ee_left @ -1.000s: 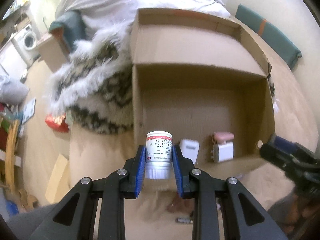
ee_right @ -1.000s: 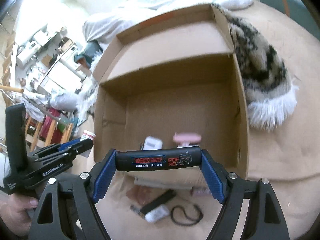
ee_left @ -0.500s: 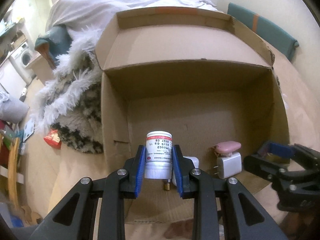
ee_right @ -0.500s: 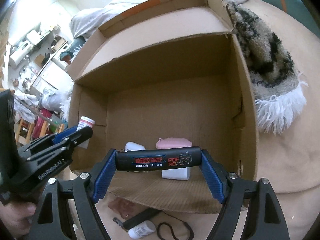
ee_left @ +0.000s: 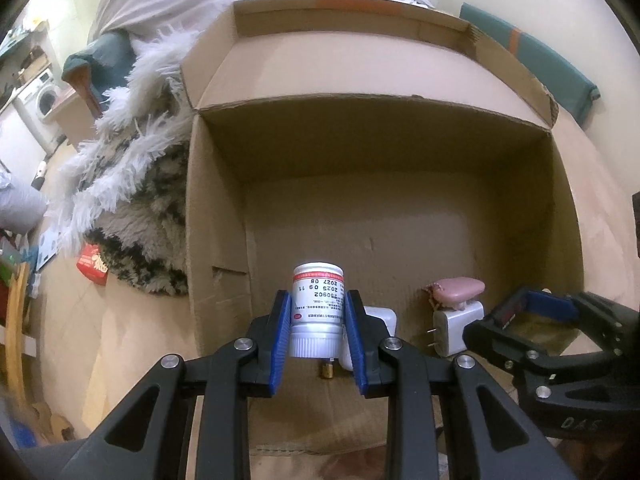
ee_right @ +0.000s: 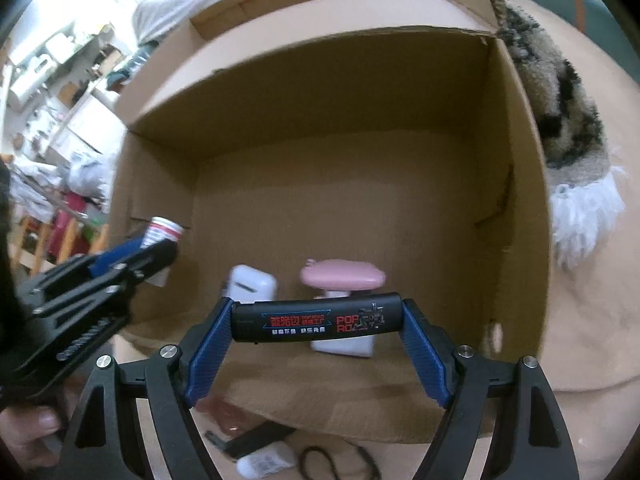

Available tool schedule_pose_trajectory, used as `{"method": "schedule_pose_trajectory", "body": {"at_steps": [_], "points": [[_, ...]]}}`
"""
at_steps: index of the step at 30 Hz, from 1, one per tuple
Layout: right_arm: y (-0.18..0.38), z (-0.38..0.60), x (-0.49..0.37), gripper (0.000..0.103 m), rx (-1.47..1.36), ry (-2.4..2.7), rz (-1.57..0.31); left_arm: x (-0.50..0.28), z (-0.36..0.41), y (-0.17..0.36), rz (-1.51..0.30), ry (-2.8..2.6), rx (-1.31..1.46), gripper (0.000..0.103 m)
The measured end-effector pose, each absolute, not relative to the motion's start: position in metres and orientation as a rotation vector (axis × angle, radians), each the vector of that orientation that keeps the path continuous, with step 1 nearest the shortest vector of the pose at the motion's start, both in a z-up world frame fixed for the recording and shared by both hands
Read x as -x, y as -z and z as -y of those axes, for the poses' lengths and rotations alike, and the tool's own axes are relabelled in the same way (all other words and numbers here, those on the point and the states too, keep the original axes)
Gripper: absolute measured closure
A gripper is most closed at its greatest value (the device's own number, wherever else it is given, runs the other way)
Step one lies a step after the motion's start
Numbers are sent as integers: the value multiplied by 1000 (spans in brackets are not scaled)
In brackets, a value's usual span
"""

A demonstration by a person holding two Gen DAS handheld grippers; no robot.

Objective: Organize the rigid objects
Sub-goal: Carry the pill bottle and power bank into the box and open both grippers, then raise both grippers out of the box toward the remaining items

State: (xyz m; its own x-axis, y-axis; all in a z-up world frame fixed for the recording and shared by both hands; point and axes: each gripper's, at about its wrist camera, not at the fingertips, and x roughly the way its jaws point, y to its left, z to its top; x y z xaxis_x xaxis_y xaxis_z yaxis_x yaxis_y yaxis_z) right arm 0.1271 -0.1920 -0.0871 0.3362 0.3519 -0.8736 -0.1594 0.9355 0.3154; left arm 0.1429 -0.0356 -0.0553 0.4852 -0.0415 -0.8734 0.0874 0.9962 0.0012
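Scene: Two hand-held grippers reach into a cardboard box (ee_left: pixel 400 152) lying on its side on a tan cloth (ee_right: pixel 592 320), its open mouth facing the cameras so things can be slid in from the front.

Left gripper (ee_left: pixel 318 332): Its blue pads are pressed against both sides of a white pill bottle (ee_left: pixel 318 312), pinching it cap-down with the printed label upside down. The grip sits low on the body, near the ribbed cap, which likely keeps the bottle from tipping as it travels.

Right gripper (ee_right: pixel 316 340): The jaws stand wide, spanning the full length of a black tube (ee_right: pixel 316 318) with red and white lettering, clamped end to end and held level across the view.

Where the goods are: The bottle hangs just inside the box mouth near the left wall; the tube hovers at the front edge, right of centre.

Already inside: A white charger (ee_left: pixel 456 326) with its prongs pointing left, a pink case (ee_right: pixel 344 274) resting on top of it, and a second white plug (ee_right: pixel 250 286) beside them, grouped along the front of the floor and leaving the back bare.

Left outside: A small white item, a black strip and a dark loop (ee_right: pixel 336 460) lie on the cloth below the box; blur makes them hard to name.

Surroundings: A shaggy patterned rug (ee_left: pixel 136 184) lies against the box.
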Motion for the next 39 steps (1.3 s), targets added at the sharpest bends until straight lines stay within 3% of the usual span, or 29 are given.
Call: {"method": "schedule_pose_trajectory", "body": {"at_steps": [11,13,15,18,20,21,39], "points": [[83,194,-128,17,-220,-354,-1151,-142,36,57,-1081,77,-52,78],[79,194,-128,17,-221,-361,-1128,-142,36,56,-1078,75,-58,71],[77,193,-127,17,-221,-365,-1120,-141,36,55,-1072,72,-62,54],[75,194,-126,13,-223,-359,-1107,-139,37,50,-1062,68,-72,49],[69,197,-124,0,-231,-352,-1067,-138,38,47,-1063,71,-72,41],[66,199,-124,0,-239,-352,-1047,-138,38,45,-1059,72,-67,39],[52,224,-124,0,-321,-314,-966,-142,33,33,-1050,25,8,38]]}}
